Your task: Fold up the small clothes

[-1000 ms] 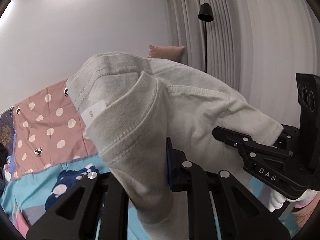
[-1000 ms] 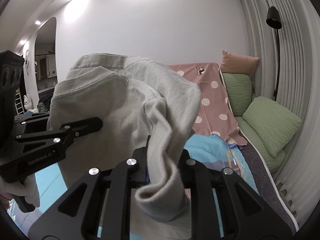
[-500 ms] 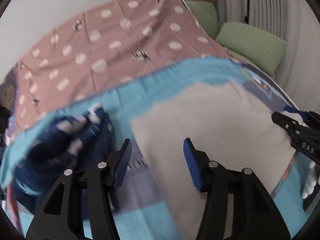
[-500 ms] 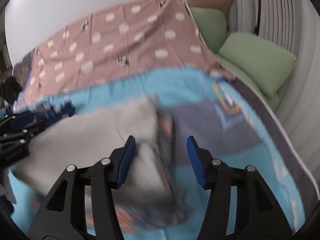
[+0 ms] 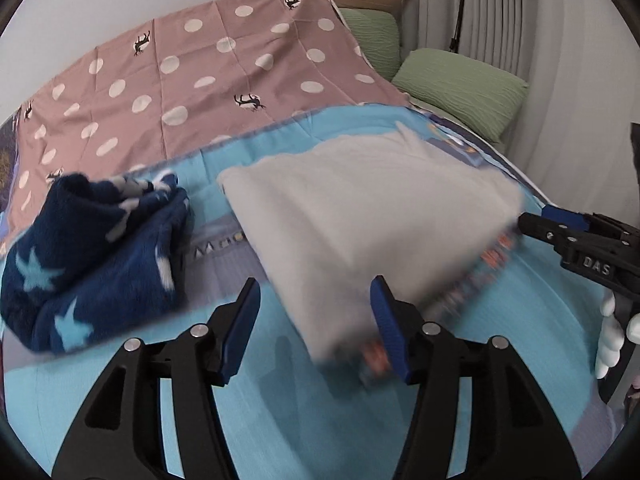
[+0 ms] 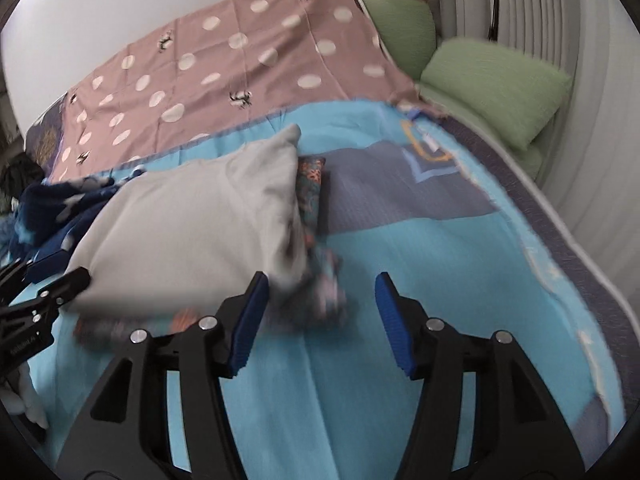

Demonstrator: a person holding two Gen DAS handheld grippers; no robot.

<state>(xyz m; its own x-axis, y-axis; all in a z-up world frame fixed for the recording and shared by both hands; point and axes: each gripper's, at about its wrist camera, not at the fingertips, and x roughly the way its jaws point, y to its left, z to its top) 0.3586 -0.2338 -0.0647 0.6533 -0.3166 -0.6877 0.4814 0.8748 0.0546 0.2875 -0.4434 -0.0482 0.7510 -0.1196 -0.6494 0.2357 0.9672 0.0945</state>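
Note:
A pale grey T-shirt (image 5: 368,216) lies spread on the light blue bedspread (image 5: 280,420), blurred by motion. It also shows in the right wrist view (image 6: 200,232). A patterned orange and dark garment (image 6: 310,184) lies under its right and near edges. My left gripper (image 5: 314,320) is open and empty just before the shirt's near edge. My right gripper (image 6: 318,320) is open and empty at the shirt's near right corner. The right gripper also shows in the left wrist view (image 5: 580,240), at the shirt's right edge.
A dark blue fleece garment with pale stars (image 5: 96,248) lies heaped left of the shirt. A pink polka-dot sheet (image 5: 200,68) covers the far half of the bed. Green pillows (image 5: 460,84) lie at the right, by the curtain.
One second ago both grippers held the grey shirt up in the air. They have let go, the shirt has dropped flat on the bedspread, and both grippers now stand open.

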